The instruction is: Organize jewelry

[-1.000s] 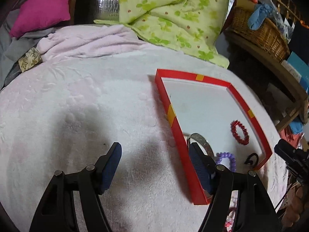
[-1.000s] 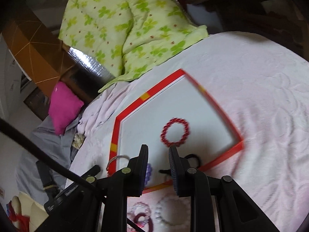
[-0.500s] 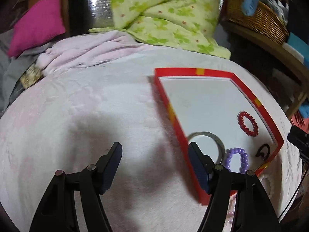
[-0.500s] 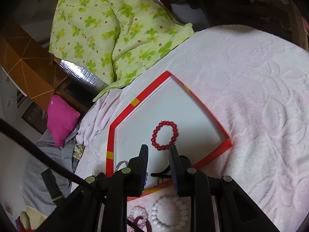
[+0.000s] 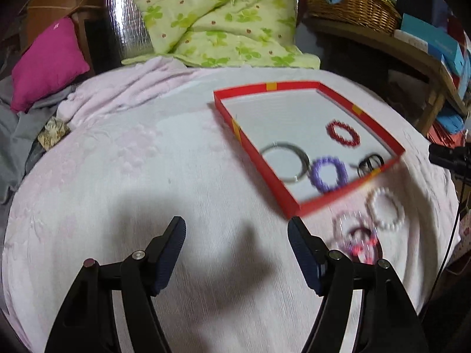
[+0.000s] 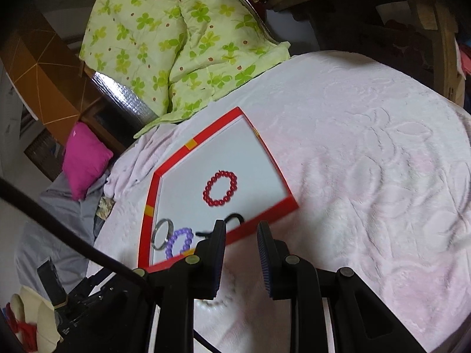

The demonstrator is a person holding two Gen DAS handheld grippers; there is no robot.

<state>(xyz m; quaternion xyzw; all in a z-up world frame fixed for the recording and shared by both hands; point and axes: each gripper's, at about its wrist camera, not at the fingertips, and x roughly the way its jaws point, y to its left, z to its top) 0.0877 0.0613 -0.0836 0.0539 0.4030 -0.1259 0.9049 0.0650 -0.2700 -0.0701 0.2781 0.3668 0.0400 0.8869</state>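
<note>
On pink bedspread (image 5: pixel 164 158), right of centre: red tray (image 5: pixel 266 176) with white floor and yellow tape marks on rim.

Tray contents (left wrist view):
- Red bead bracelet (image 5: pixel 343 133), toward far right side, well apart from the rest.
- Silver bangle (image 5: pixel 285 161), near left side, just beside left rim.
- Purple bead bracelet (image 5: pixel 329 173), just right of bangle, touching or overlapping it (blur prevents a firm reading).
- Black hair tie (image 5: pixel 371 163), near right corner, against near rim.

Outside tray, on bedspread just beyond near rim:
- White pearl bracelet (image 5: pixel 385 210).
- Blurred cluster of pink and dark red bracelets (image 5: pixel 357 236), left of pearl bracelet, partly behind right finger of left gripper.

Left gripper (image 5: pixel 237 250): released, jaws wide, nothing between pads, above bare bedspread near left of tray.

Right gripper (image 6: pixel 241 260): jaws narrowly apart, nothing between pads, over near rim of tray; black hair tie (image 6: pixel 232 220) just beyond fingertips.

Far background: green floral quilt (image 5: pixel 217 20), magenta cushion (image 5: pixel 47 64) at far left, wicker basket (image 5: pixel 350 6) at far right.
</note>
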